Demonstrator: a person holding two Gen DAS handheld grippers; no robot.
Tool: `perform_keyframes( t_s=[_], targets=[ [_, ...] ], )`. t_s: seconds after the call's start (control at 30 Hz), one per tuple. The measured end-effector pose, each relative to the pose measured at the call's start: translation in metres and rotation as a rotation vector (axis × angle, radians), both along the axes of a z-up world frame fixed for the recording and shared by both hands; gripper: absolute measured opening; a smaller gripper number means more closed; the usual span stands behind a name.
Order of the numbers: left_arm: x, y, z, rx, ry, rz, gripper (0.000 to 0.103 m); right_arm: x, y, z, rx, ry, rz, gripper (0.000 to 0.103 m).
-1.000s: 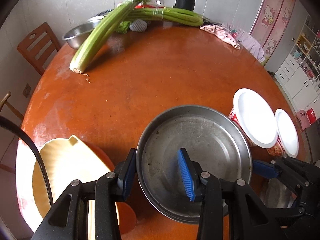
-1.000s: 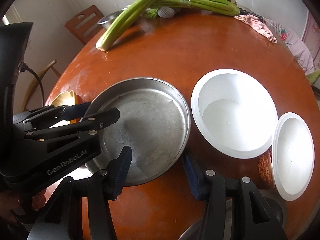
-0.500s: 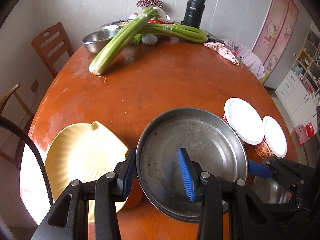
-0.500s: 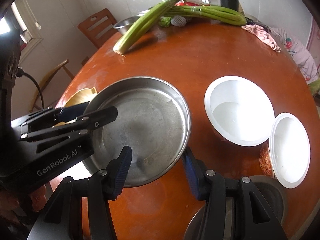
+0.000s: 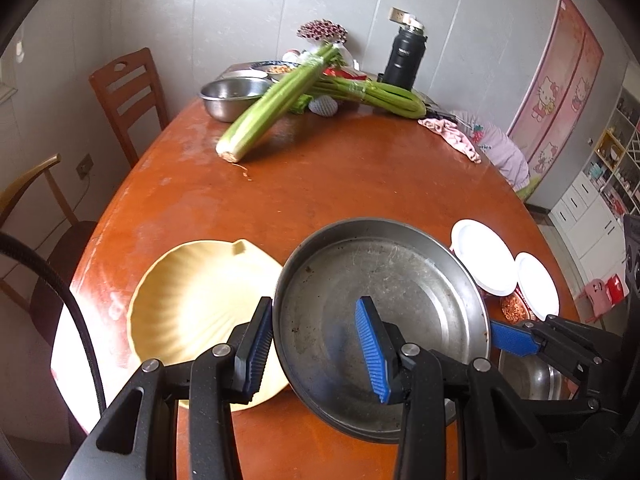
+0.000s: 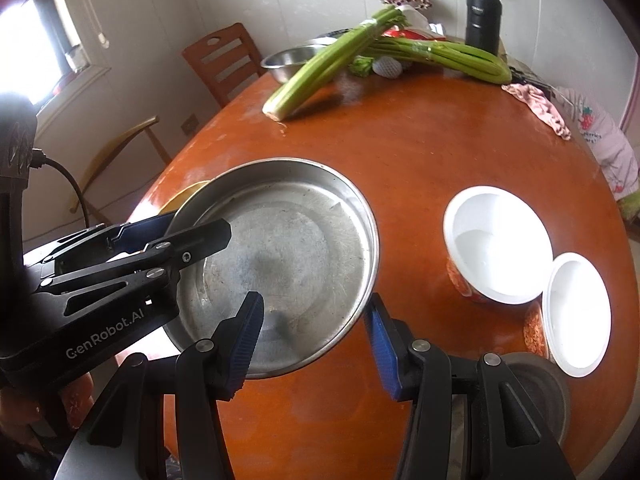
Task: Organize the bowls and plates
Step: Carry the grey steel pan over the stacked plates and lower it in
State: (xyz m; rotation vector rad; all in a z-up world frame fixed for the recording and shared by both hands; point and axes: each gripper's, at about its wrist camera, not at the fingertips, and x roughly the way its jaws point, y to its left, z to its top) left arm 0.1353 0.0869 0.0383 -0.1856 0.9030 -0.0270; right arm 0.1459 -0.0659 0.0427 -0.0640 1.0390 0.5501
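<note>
Steel pan (image 5: 380, 320) is clamped at its rim by the left gripper (image 5: 316, 344), lifted partly over the yellow plate (image 5: 192, 304). Right gripper (image 6: 316, 340) hangs open, empty. White bowls (image 6: 496, 240) sit unstacked on the table (image 5: 320, 176); most sorting remains.

both wrists high, facing forward-down | shared: steel pan (image 5: 380, 320) (image 6: 288, 256)

Scuffed dull metal pan (image 5: 400, 280), glossy wood table (image 5: 320, 184).

Surface (image 6: 420, 148) centre lies open for passage. Celery (image 6: 320, 72) and flask (image 6: 484, 12) block twelve o'clock; white bowls (image 6: 496, 244) (two, adjacent) obstruct three o'clock; steel pan (image 6: 288, 256) fills nine o'clock.
</note>
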Motion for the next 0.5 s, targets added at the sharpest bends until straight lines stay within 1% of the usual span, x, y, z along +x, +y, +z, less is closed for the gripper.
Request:
perform_keyframes(
  t_s=[0.27, 0.5],
  targets=[
    [-0.014, 0.031, 0.010, 0.001, -0.030, 0.054, 0.042, -0.006, 0.029, 0.010, 0.008, -0.024, 0.055, 0.054],
    [-0.020, 0.065, 0.017, 0.021, -0.031, 0.109, 0.042, -0.006, 0.063, 0.022, 0.026, -0.053, 0.105, 0.054]
  ],
)
